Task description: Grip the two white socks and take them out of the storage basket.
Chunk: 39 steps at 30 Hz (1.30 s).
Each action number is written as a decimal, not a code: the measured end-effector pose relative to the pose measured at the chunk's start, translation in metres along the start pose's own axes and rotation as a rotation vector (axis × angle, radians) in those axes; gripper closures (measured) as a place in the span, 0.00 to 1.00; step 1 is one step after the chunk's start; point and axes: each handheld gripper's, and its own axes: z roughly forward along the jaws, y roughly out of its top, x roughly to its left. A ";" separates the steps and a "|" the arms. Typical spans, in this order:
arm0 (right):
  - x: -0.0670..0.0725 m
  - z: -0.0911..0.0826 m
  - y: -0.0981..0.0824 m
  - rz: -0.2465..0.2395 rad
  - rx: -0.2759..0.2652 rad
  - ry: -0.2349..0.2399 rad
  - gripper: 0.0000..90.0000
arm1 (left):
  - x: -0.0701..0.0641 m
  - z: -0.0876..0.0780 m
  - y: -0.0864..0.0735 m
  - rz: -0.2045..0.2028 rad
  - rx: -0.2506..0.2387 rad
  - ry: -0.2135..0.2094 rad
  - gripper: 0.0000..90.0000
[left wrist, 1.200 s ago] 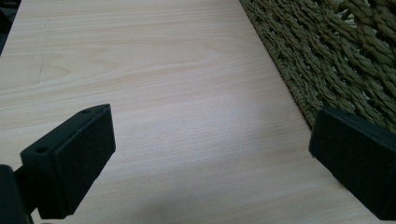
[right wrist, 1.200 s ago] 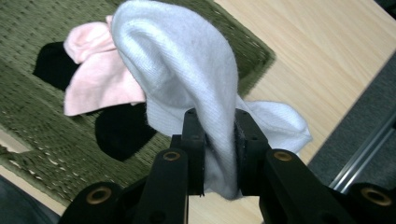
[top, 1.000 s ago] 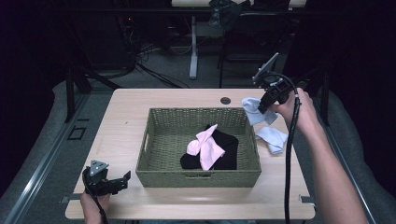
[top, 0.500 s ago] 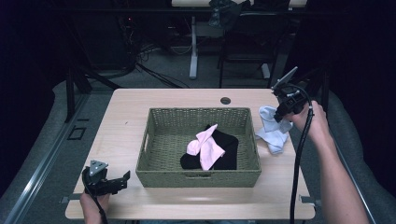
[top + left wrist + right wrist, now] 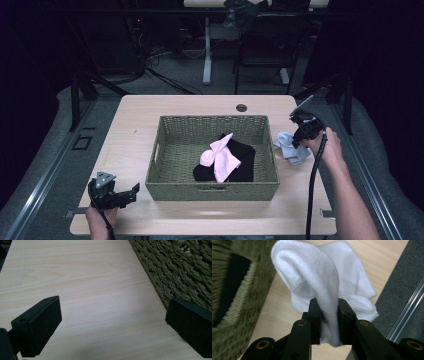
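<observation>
The right gripper (image 5: 329,322) has its jaws closed on a white sock (image 5: 317,277), a fold of the fabric pinched between the two black pads. In the high view this gripper (image 5: 301,134) sits at the right side of the desk (image 5: 135,125), just right of the woven basket (image 5: 212,187), with the white sock (image 5: 289,147) bunched on the desk surface beneath and beside it — near the right edge. The rest of the sock lies slack on the wood, close to the basket's right wall but outside it.

Inside the basket lie a pink sock (image 5: 220,157) and a black garment (image 5: 245,160); the pink one rests on top of the black.

The left gripper (image 5: 117,195) is held at the near left corner of the desk, just left of the basket's near corner. Its jaws stand wide apart with nothing between them — bare desk (image 5: 87,290) shows in the gap, and the basket's woven wall (image 5: 180,270) lies beside the right-hand jaw.
</observation>
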 end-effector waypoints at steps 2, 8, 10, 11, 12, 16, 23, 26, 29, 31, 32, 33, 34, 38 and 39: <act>-0.001 0.010 -0.001 0.009 0.009 0.009 0.83 | 0.000 -0.001 0.000 0.002 0.010 -0.001 0.01; 0.000 0.039 -0.005 0.032 0.012 0.016 0.78 | 0.000 -0.001 0.000 0.001 0.009 0.000 0.01; 0.000 0.043 -0.006 0.040 0.007 0.015 0.70 | 0.000 -0.001 0.000 0.001 0.009 0.000 0.01; 0.000 0.045 -0.006 0.049 -0.007 0.016 0.61 | 0.000 0.000 0.000 -0.001 0.002 0.000 0.01; -0.002 0.043 -0.007 0.043 -0.004 0.021 0.56 | 0.000 -0.001 0.000 -0.001 0.009 0.001 0.01; 0.000 0.037 -0.011 0.040 -0.041 0.003 0.30 | 0.001 -0.001 0.000 -0.002 0.007 0.001 0.01; 0.006 0.014 -0.031 0.003 -0.099 0.012 0.03 | 0.000 -0.001 0.000 -0.001 0.000 0.001 0.01; 0.007 0.009 -0.040 -0.007 -0.116 0.022 0.01 | 0.000 0.000 0.000 0.000 -0.001 0.001 0.01; 0.010 0.005 -0.051 -0.007 -0.137 0.037 0.00 | 0.000 0.000 0.000 0.001 0.000 0.001 0.01; 0.012 0.003 -0.058 -0.020 -0.136 0.032 0.00 | 0.000 0.000 0.000 0.001 0.000 0.001 0.01; 0.012 0.002 -0.061 -0.023 -0.138 0.032 0.00 | -0.001 0.000 0.000 0.002 -0.001 0.001 0.01; 0.014 0.002 -0.066 -0.019 -0.153 0.040 0.00 | -0.001 0.000 0.000 0.001 -0.001 0.000 0.01; 0.014 0.000 -0.068 -0.026 -0.149 0.036 0.00 | -0.001 0.000 0.000 0.002 0.000 0.000 0.01; 0.015 0.000 -0.083 -0.040 -0.157 0.044 0.00 | -0.001 0.001 0.000 0.004 -0.002 0.000 0.01; 0.016 0.000 -0.086 -0.044 -0.158 0.045 0.00 | -0.002 0.000 0.001 0.006 0.001 -0.001 0.01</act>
